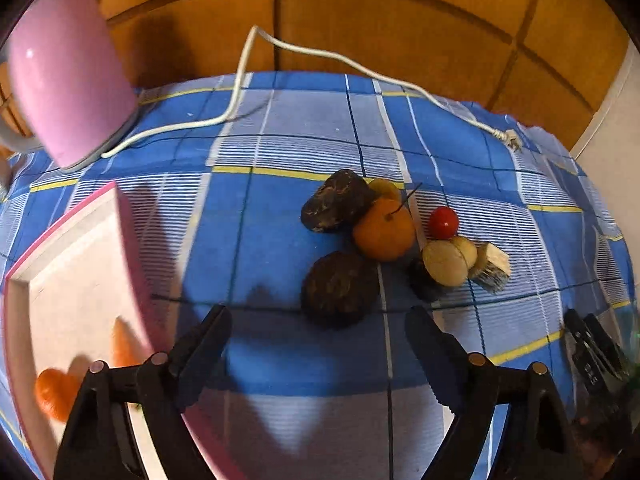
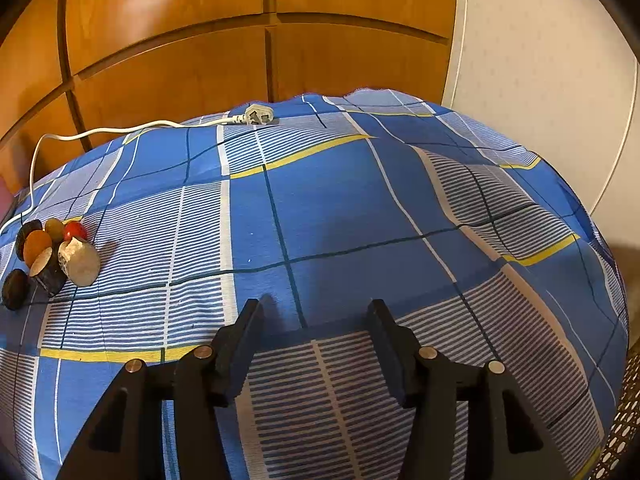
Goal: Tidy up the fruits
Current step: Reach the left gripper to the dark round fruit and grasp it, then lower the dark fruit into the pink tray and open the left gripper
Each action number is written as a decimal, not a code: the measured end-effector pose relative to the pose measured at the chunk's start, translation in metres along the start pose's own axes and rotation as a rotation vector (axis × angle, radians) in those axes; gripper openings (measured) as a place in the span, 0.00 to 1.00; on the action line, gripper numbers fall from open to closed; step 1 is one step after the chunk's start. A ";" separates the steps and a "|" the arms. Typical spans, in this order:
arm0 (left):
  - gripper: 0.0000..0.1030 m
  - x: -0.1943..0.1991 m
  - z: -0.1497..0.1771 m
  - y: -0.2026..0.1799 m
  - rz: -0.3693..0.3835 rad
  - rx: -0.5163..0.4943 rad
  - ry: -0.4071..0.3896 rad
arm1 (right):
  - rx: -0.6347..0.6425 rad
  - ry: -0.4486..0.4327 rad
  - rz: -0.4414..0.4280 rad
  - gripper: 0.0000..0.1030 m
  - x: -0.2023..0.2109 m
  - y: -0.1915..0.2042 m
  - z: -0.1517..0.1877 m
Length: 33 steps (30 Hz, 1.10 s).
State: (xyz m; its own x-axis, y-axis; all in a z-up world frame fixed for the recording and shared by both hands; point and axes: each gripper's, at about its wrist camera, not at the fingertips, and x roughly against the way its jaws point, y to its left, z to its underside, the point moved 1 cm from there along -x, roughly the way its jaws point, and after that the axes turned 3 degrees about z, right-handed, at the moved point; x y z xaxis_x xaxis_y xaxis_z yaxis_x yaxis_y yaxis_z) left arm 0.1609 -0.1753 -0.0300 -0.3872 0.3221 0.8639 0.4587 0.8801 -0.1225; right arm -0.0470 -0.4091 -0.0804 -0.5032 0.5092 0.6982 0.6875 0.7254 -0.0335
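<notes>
A cluster of fruits lies on the blue checked cloth: an orange [image 1: 383, 229], a red cherry tomato [image 1: 443, 222], two dark brown fruits [image 1: 340, 289] [image 1: 335, 201], pale cut pieces [image 1: 445, 263] and a small yellow fruit [image 1: 385, 188]. My left gripper [image 1: 318, 330] is open and empty, just in front of the nearer dark fruit. A pink-rimmed white tray [image 1: 68, 264] at the left holds orange fruit [image 1: 54, 392]. My right gripper [image 2: 314, 320] is open and empty over bare cloth; the cluster [image 2: 52, 256] sits far to its left.
A pink kettle [image 1: 68, 76] stands at the back left, its white cord [image 1: 320, 54] trailing across the cloth to a plug [image 2: 258, 115]. Wooden cabinet doors stand behind the table. The other gripper's black fingers [image 1: 592, 352] show at the right edge of the left wrist view.
</notes>
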 end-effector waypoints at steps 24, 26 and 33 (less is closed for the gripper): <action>0.45 0.030 0.010 -0.015 -0.032 -0.009 -0.181 | -0.002 -0.002 -0.002 0.55 -0.001 -0.001 0.000; 0.45 0.037 0.015 -0.012 -0.022 0.012 -0.197 | -0.002 -0.002 -0.002 0.55 -0.001 -0.001 0.000; 0.45 0.070 0.043 -0.004 -0.034 0.065 -0.266 | -0.002 -0.003 -0.002 0.55 -0.001 -0.001 0.000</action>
State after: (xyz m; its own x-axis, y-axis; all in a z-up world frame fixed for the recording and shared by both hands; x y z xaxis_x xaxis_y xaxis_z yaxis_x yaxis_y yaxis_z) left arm 0.0974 -0.1412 0.0102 -0.6021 0.3643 0.7105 0.3928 0.9098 -0.1336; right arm -0.0470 -0.4098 -0.0814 -0.5060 0.5089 0.6964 0.6876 0.7255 -0.0306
